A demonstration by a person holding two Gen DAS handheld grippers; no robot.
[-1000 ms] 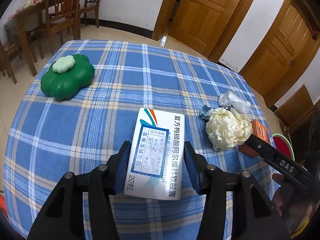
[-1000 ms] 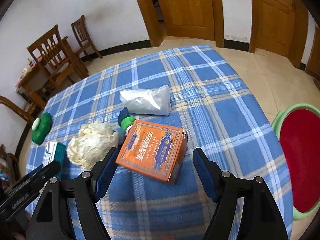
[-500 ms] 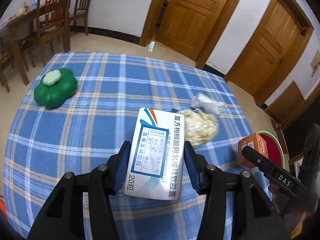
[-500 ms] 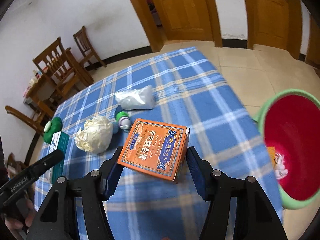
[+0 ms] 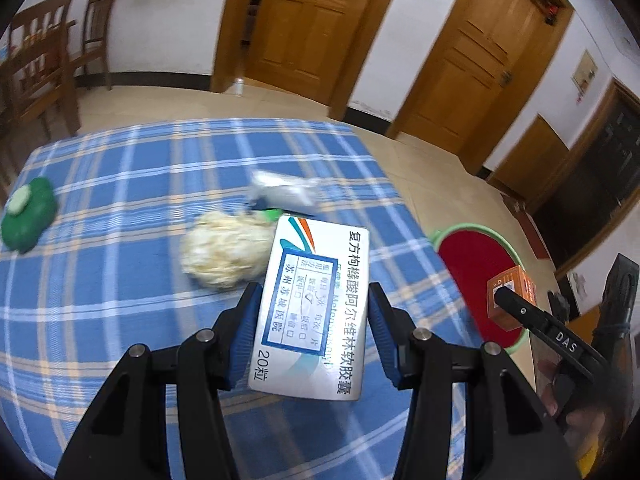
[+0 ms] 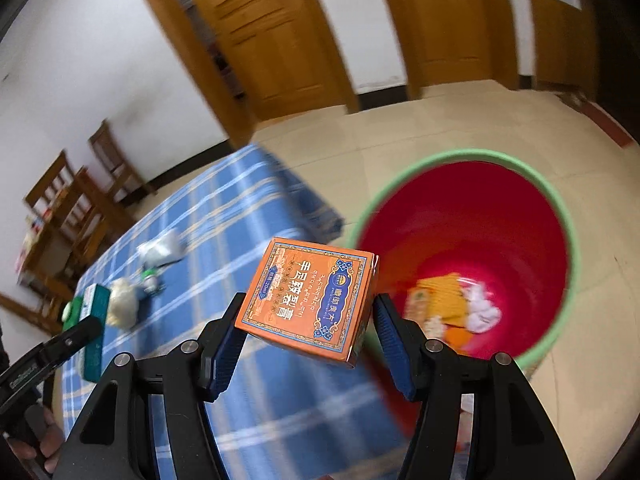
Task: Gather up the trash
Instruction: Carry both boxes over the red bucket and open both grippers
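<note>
1. We hold two pieces of trash clear of the table: the orange box [image 6: 308,300] sits between the blue pads of the right hand-held gripper [image 6: 308,336], and the white medicine box [image 5: 314,312] is clamped in the left hand-held gripper [image 5: 312,336].
2. The orange box hangs by the table's corner, just at the near rim of the red bin [image 6: 568,240], which stands on the floor beside the table and already has scraps at its bottom.
3. The white box is above the table's near part, the bin well off toward the right edge.
4. To do this step well, we judge the right gripper should carry its box fully over the bin's mouth before letting go; the box is gripped at its lower corners, so it could tip.
5. The left gripper should then cross the table's right edge, without bumping the other.
6. Left on the table: a crumpled tissue ball [image 5: 224,248], a plastic bag [image 5: 284,190] and a green clover-shaped object [image 5: 28,214] at the left edge.
</note>
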